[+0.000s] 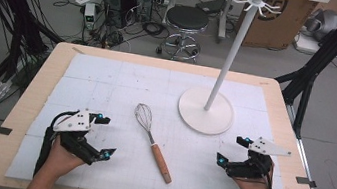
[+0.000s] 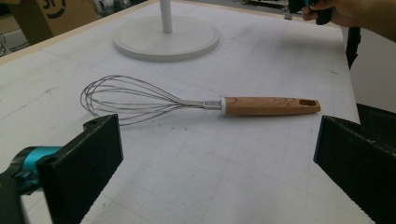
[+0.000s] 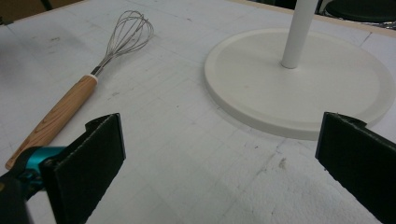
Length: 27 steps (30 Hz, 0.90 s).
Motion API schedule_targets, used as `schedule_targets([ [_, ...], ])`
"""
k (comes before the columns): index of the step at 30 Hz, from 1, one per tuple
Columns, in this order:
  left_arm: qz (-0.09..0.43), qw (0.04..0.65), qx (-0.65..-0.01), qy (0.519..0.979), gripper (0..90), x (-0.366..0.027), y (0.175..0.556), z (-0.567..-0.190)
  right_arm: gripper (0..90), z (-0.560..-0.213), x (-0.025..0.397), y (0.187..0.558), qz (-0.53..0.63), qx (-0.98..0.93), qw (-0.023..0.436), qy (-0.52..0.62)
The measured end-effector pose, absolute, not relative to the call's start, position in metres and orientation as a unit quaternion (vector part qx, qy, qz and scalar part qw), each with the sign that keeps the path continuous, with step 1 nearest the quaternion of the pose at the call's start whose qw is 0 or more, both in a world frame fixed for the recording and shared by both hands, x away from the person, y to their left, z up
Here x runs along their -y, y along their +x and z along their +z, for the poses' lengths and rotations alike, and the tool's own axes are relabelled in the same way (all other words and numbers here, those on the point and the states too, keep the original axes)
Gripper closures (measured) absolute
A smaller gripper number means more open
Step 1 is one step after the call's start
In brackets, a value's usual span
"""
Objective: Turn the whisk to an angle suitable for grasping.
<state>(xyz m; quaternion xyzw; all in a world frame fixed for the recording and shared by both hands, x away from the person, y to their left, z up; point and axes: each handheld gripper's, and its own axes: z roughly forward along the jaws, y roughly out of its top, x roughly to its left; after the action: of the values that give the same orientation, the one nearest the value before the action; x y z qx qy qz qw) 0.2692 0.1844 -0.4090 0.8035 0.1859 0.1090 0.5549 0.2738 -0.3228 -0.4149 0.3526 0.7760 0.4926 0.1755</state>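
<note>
whisk flat on mat, untouched | l tool wide apart | r tool wide apart

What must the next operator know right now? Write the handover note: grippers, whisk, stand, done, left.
Left gripper: open, holding nothing, resting on the mat left of the whisk.
Right gripper: open, holding nothing, right of the whisk, near the stand.
Whisk: flat on the mat between the grippers, wires pointing away, wooden handle toward the person, apart from both.
Stand: upright behind it, hooks at the top bare.
Done: nothing yet; whisk untouched.
Left: probably grasp the whisk, likely to hang it on the stand by the handle's hole.
</note>
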Motion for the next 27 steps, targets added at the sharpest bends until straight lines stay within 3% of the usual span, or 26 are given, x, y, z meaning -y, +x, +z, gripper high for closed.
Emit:
schedule_targets([
  [13,0.084,0.468,-0.126,0.871,1.9,-0.117,0.292,-0.391,0.3,-0.415,0.331,0.274,0.498,-0.77,0.18,0.357],
  [27,0.057,0.396,-0.066,0.914,2.0,-0.065,0.313,-0.374,0.3,-0.417,0.333,0.274,0.496,-0.772,0.177,0.356],
])
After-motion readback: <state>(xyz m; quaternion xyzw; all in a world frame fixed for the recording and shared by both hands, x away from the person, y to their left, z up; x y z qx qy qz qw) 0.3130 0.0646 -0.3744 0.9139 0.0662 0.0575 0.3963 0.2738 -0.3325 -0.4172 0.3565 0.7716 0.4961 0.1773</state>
